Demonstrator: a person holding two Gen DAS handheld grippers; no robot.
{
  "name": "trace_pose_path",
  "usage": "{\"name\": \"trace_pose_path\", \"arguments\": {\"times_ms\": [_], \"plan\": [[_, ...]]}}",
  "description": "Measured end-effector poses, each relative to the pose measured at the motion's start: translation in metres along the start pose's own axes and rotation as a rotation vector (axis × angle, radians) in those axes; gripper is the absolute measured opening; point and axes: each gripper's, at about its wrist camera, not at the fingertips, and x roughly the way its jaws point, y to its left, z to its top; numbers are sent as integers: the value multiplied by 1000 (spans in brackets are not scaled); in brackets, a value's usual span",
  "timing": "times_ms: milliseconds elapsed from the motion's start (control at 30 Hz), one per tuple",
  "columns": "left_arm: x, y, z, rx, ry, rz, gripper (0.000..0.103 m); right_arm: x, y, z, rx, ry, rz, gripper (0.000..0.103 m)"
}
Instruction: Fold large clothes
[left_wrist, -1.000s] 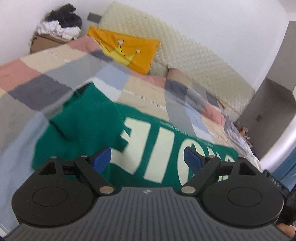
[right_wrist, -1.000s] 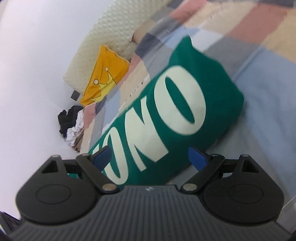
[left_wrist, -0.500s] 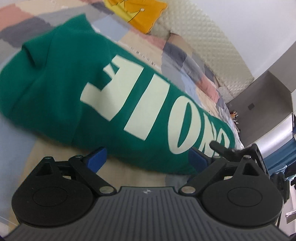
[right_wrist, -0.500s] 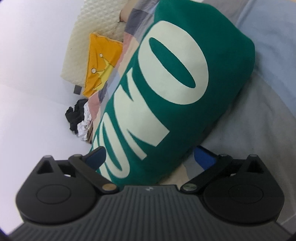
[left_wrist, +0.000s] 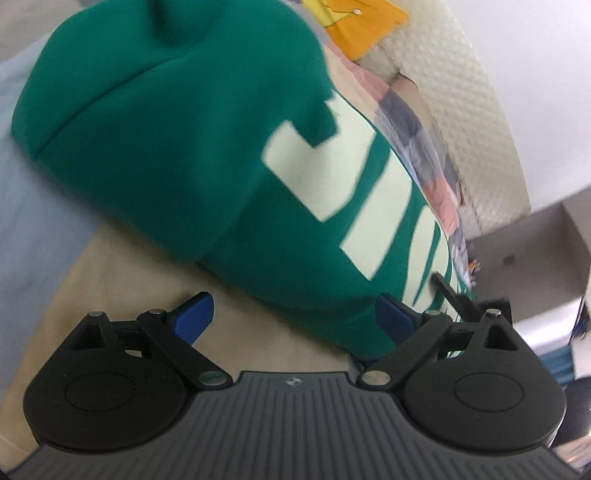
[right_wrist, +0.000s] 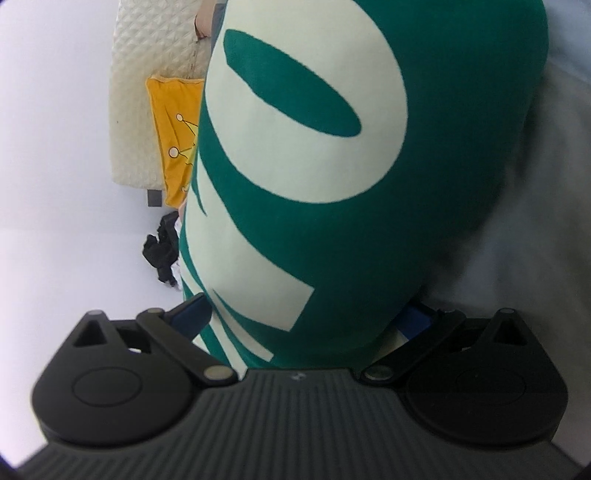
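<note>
Now both grippers sit low at the near hem of the green sweatshirt (left_wrist: 207, 155), which lies partly folded on the patchwork bed (left_wrist: 122, 280), filling each view from 12 to 3 o'clock. The left gripper (left_wrist: 295, 314) gapes wide, gripping nothing, hem by its 3 o'clock finger; the right gripper (right_wrist: 306, 314) has just been opening, and cloth lies between its fingers, unpinched. Judging by this, the grab for the next fold is in hand: both should pinch the hem, then lift together.

Both views have closed in low on the green sweatshirt (left_wrist: 177, 155); its fold now sits inside the wide-open right gripper (right_wrist: 306, 317)
</note>
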Motion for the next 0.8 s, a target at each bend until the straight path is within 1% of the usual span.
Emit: {"name": "trace_pose_path", "arguments": {"times_ms": [167, 300, 400, 500, 600, 667, 700, 800], "plan": [[3, 19, 12, -127, -26, -53, 96, -10, -10, -3, 57, -17, 43, 103], [7, 34, 20, -233, -55, -98, 96, -20, -23, -7, 147, -46, 87, 103], [12, 45, 28, -322, -81, -154, 96, -23, -24, -12, 140, -58, 88, 103], [21, 60, 37, -428, -103, -178, 96, -25, -24, -17, 128, -68, 85, 103], [30, 73, 45, -528, -102, -194, 95, -27, -25, -22, 122, -79, 84, 103], [35, 75, 48, -562, -107, -202, 95, -31, -26, -25, 120, -95, 83, 103], [37, 75, 49, -565, -111, -201, 95, -28, -21, -20, 123, -102, 82, 103], [41, 74, 52, -575, -123, -192, 94, -32, -26, -19, 143, -125, 85, 103]]}}
